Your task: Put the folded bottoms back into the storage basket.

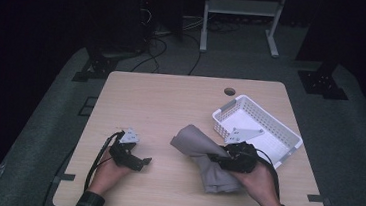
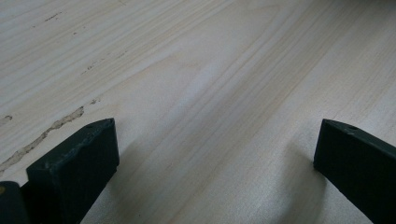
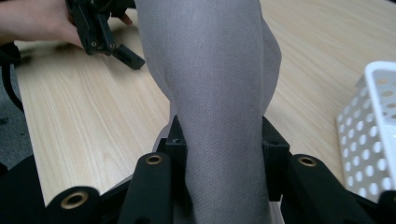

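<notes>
A grey cloth (image 1: 201,155) lies bunched on the wooden table (image 1: 171,102), right of centre, with one end raised. My right gripper (image 1: 216,158) is shut on the middle of this cloth; in the right gripper view the grey cloth (image 3: 219,93) rises between the two black jaws, which press on it from both sides. My left gripper (image 1: 140,162) rests low over the table at the front left, held in a hand. Its jaws stand wide apart with nothing but bare wood (image 2: 210,93) between them.
A white perforated basket (image 1: 269,121) stands at the right side of the table, just behind my right hand; its wall (image 3: 373,130) is close on the right in the right gripper view. A round cable hole (image 1: 229,91) sits near the far edge.
</notes>
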A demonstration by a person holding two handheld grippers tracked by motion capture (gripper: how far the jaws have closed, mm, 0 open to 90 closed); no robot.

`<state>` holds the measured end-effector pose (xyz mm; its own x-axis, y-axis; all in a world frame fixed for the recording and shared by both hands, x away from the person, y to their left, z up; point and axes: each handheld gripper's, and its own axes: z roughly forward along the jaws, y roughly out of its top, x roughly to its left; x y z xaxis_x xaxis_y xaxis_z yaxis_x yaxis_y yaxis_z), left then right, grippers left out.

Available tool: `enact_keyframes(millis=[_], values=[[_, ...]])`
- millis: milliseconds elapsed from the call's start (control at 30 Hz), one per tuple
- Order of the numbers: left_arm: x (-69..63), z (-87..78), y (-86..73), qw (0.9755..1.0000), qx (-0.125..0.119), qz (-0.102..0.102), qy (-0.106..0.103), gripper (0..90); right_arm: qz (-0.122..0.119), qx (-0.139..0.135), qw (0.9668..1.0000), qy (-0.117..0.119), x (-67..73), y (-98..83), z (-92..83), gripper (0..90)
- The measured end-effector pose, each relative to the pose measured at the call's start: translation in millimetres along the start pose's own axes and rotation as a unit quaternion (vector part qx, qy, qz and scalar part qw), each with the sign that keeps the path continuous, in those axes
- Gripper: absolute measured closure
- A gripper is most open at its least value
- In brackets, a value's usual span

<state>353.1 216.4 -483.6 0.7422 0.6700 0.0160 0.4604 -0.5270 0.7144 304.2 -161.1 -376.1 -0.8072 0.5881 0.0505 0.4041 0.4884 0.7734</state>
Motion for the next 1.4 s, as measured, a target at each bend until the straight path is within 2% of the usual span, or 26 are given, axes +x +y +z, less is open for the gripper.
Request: enact_keyframes(millis=[333, 567, 933, 1200, 1400], values=[[0.0, 0.0, 0.0, 1.0, 0.0, 0.0, 0.0, 0.0, 0.002, -0.018, 0.9997, -0.015, -11.7, 10.0, -22.4, 64.3], [0.2, -0.1, 0.1, 1.0, 0.001, 0.001, 0.0, 0.0, -0.001, -0.021, 0.9991, -0.036, -24.2, 20.8, -35.1, 64.3], [0.1, 0.0, 0.0, 1.0, -0.001, 0.001, 0.0, 0.0, -0.001, -0.022, 0.9981, -0.058, -41.2, 27.6, -44.0, 64.3], [0.1, 0.3, -0.1, 1.0, -0.002, 0.001, 0.0, 0.0, 0.005, -0.02, 0.9968, -0.077, -64.6, 30.5, -50.5, 64.3], [0.1, 0.2, -0.1, 1.0, -0.002, 0.001, 0.0, 0.0, 0.008, -0.019, 0.9958, -0.089, -75.6, 35.1, -55.9, 64.3]])
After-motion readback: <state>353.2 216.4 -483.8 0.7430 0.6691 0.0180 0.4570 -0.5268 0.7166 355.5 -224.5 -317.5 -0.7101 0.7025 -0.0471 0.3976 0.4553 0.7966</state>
